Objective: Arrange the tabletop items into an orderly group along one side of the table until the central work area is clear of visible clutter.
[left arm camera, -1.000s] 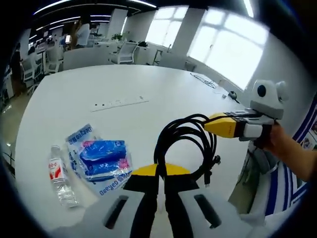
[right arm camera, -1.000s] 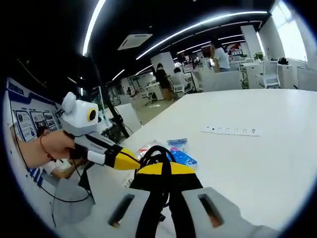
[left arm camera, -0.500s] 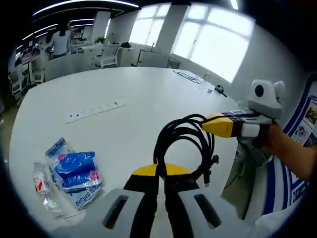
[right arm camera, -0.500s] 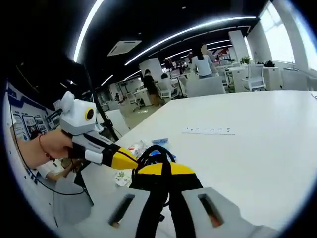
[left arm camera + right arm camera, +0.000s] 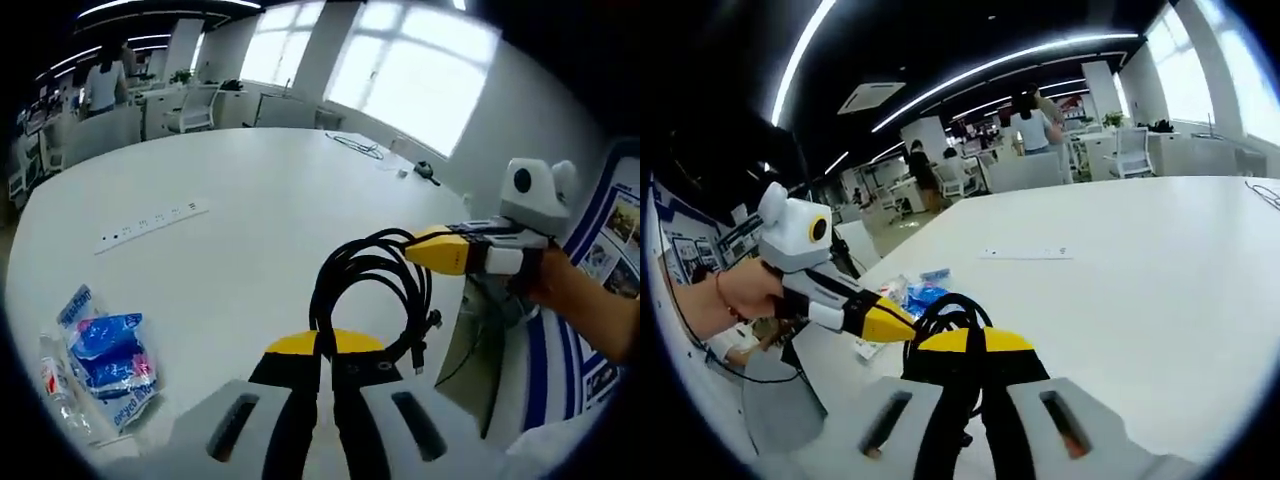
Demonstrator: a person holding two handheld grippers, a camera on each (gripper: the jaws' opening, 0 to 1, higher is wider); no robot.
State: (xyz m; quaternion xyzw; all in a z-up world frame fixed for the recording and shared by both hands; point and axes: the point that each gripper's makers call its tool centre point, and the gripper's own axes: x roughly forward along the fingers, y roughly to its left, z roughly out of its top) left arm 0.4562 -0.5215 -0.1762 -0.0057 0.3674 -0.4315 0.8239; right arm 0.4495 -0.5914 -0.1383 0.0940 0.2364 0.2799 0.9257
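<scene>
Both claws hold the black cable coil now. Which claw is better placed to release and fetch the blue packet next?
Probably the left claw. In its view the blue packet lies at lower left, on its own side, while the right claw grips the far side of the black cable coil.

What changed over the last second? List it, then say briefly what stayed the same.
Both views swung: in the left gripper view the blue packet and water bottle slid toward the frame's lower left edge, which is camera motion, not theirs. The coiled black cable stays pinched between the left gripper and right gripper. Nothing was taken or released. The power strip still lies on the white table.
</scene>
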